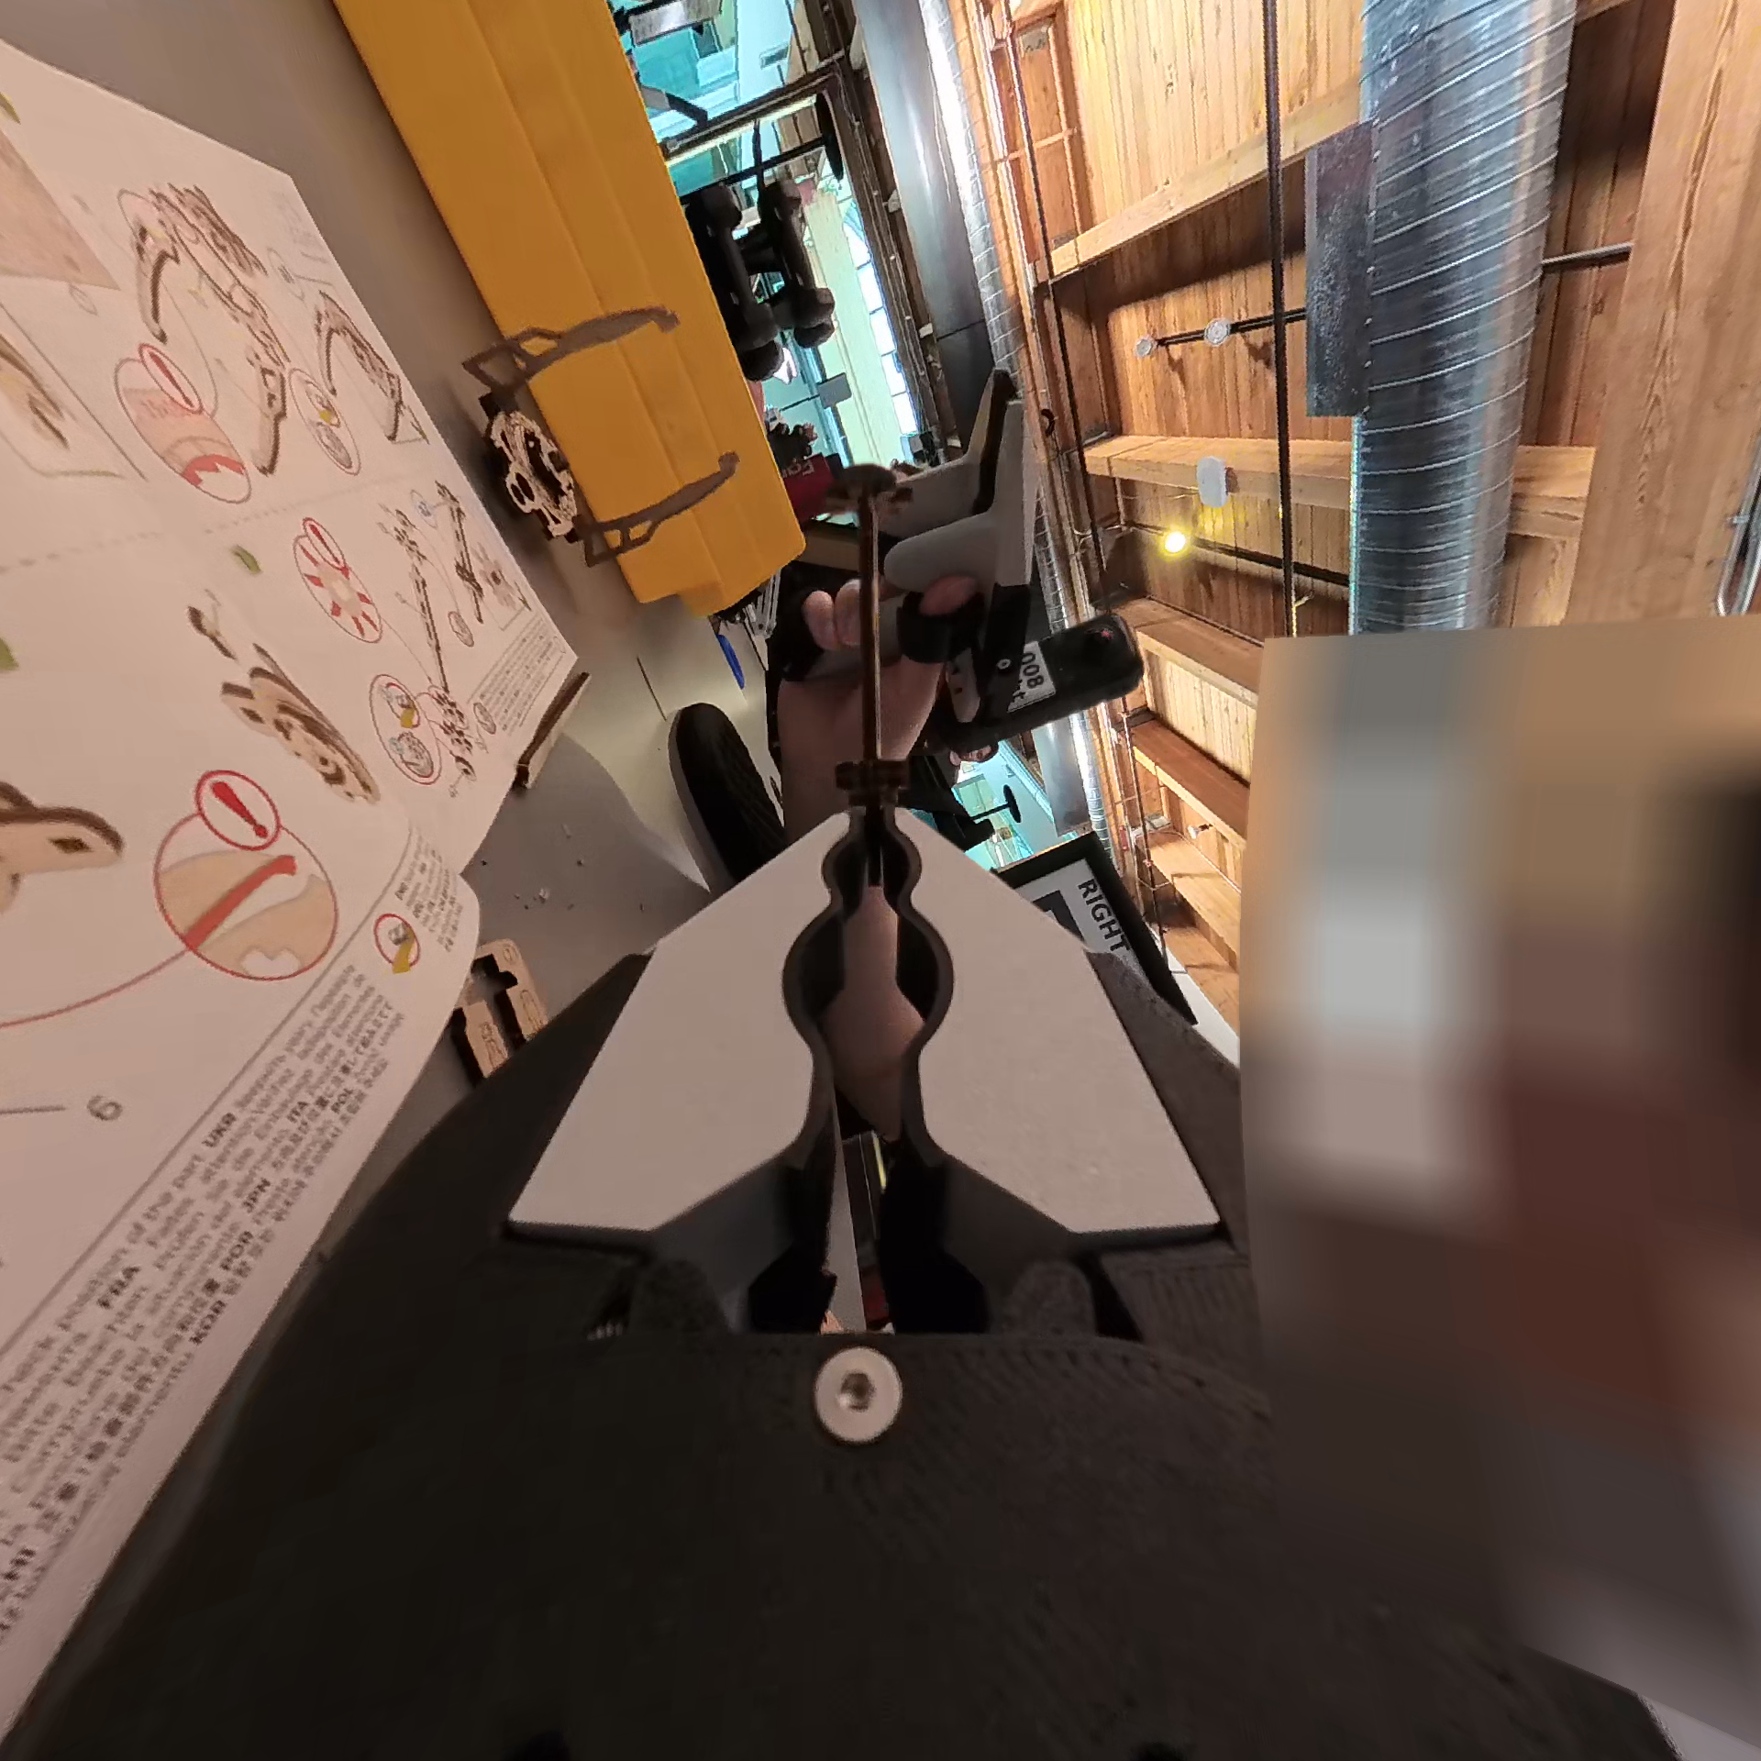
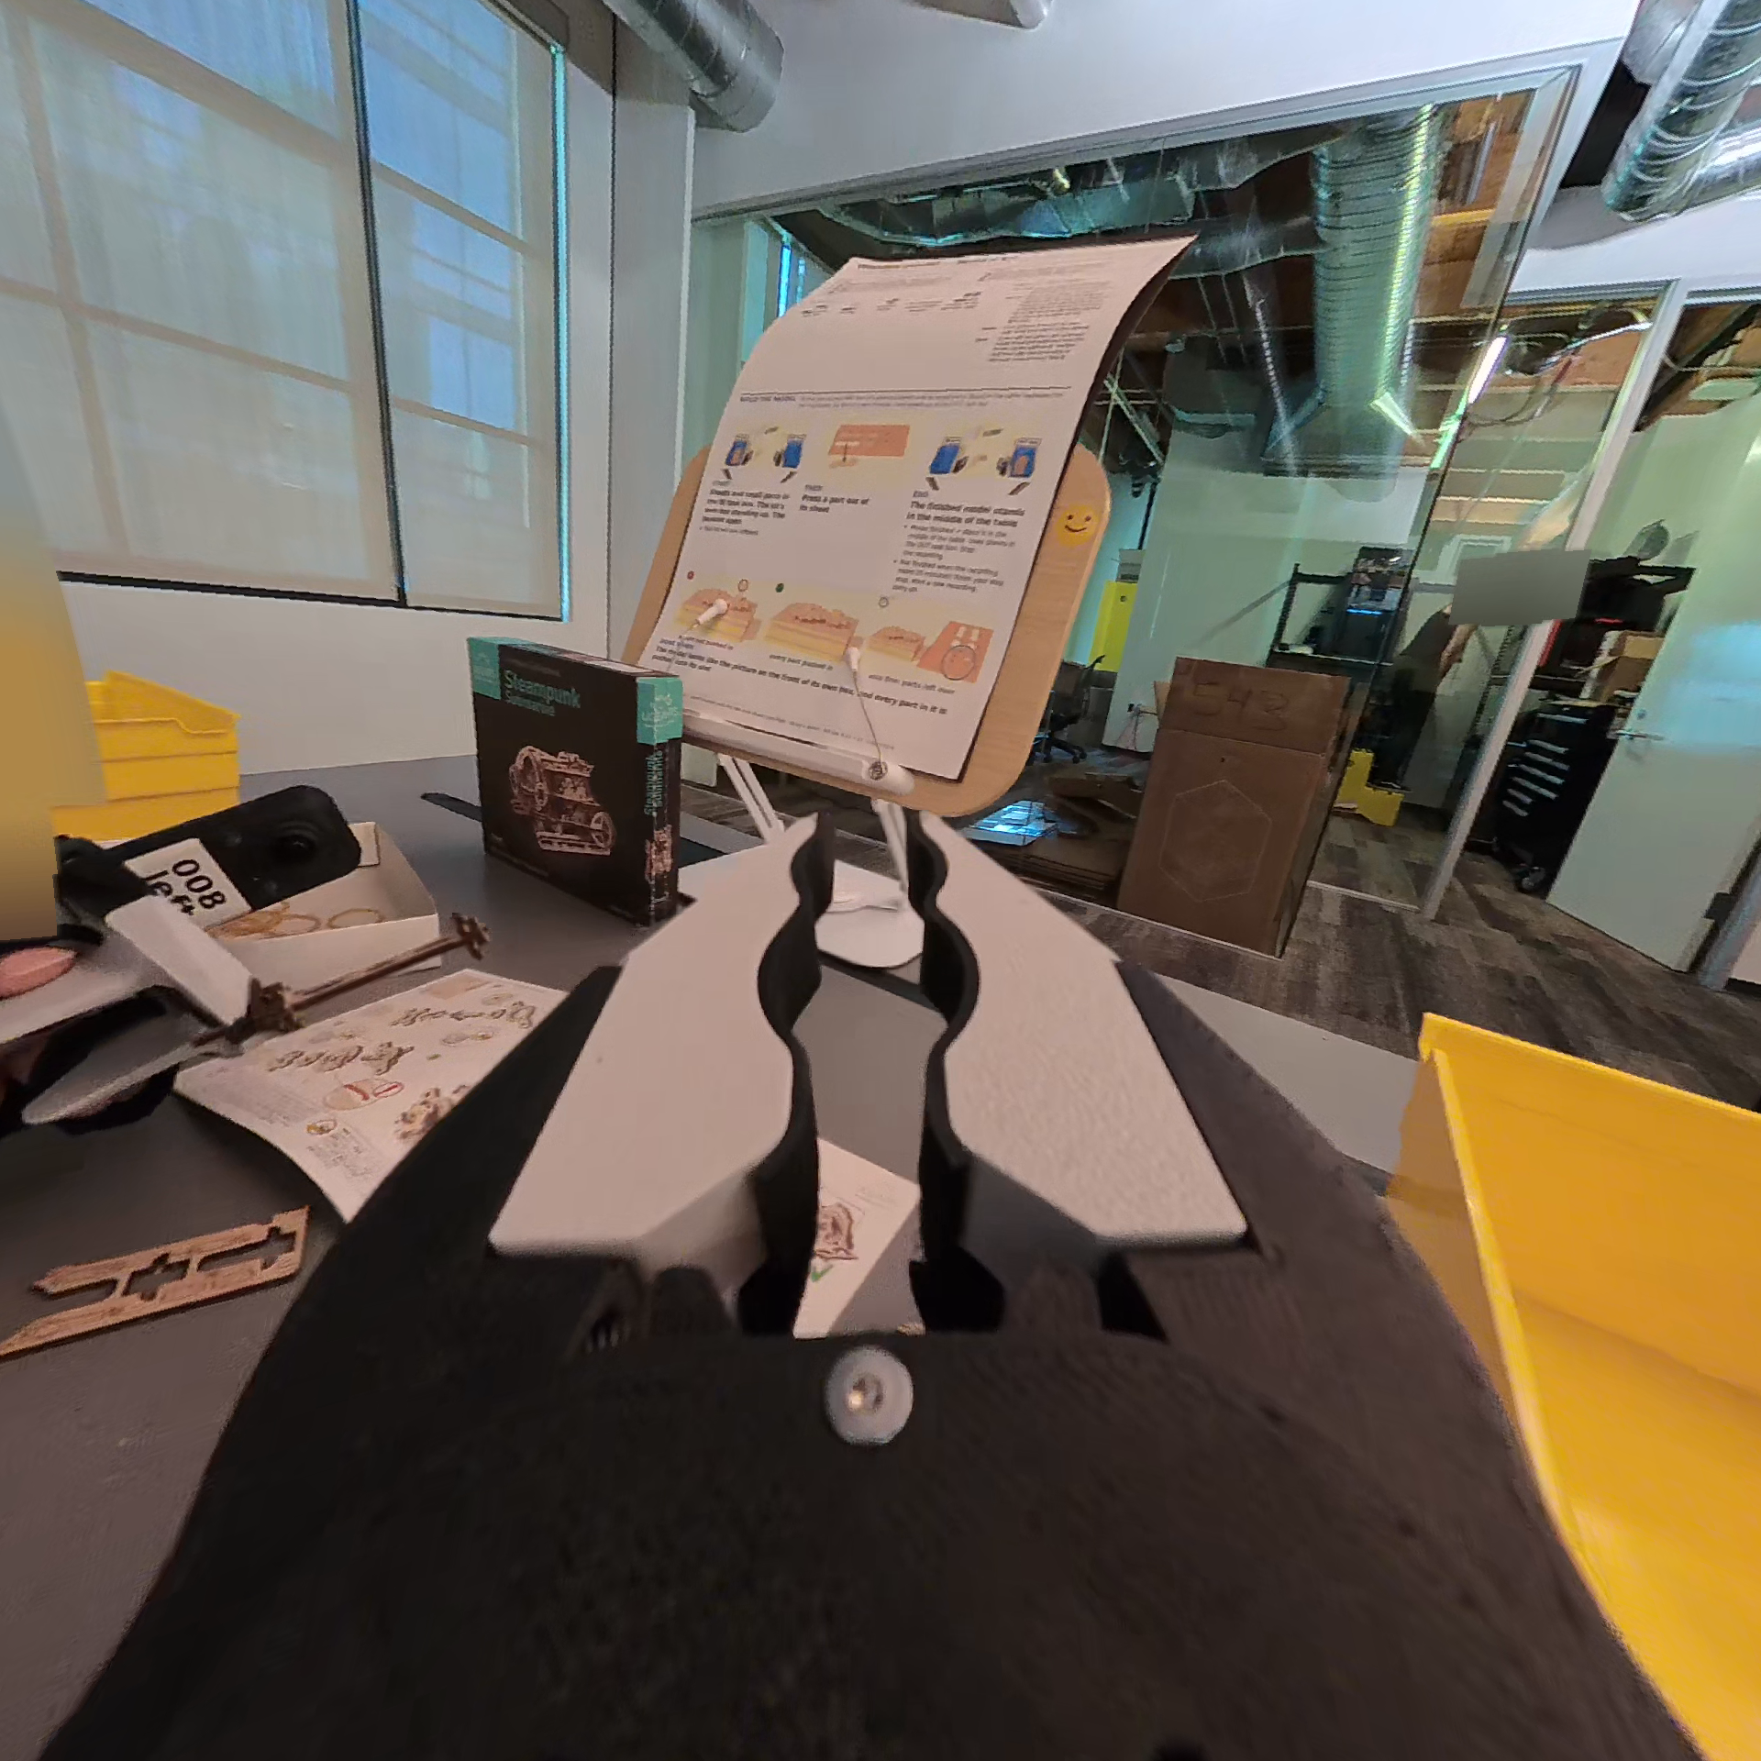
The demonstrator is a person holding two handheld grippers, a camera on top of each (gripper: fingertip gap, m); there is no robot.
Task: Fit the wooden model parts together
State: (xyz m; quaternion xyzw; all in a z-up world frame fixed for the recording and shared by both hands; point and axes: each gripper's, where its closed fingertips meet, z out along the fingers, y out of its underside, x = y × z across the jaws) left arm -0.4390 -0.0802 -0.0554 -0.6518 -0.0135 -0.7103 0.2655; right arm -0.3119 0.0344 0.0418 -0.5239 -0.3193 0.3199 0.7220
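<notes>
Left gripper [image 1: 872, 839] clamped on wooden axle [image 1: 869, 657], raised above instruction sheet [image 1: 238, 667] for fitting; right gripper [image 2: 867, 858] parted, empty.

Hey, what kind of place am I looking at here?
Probably an office-style workshop room: a grey work table with yellow parts bins, glass partition walls, and exposed metal ducting overhead.
</notes>
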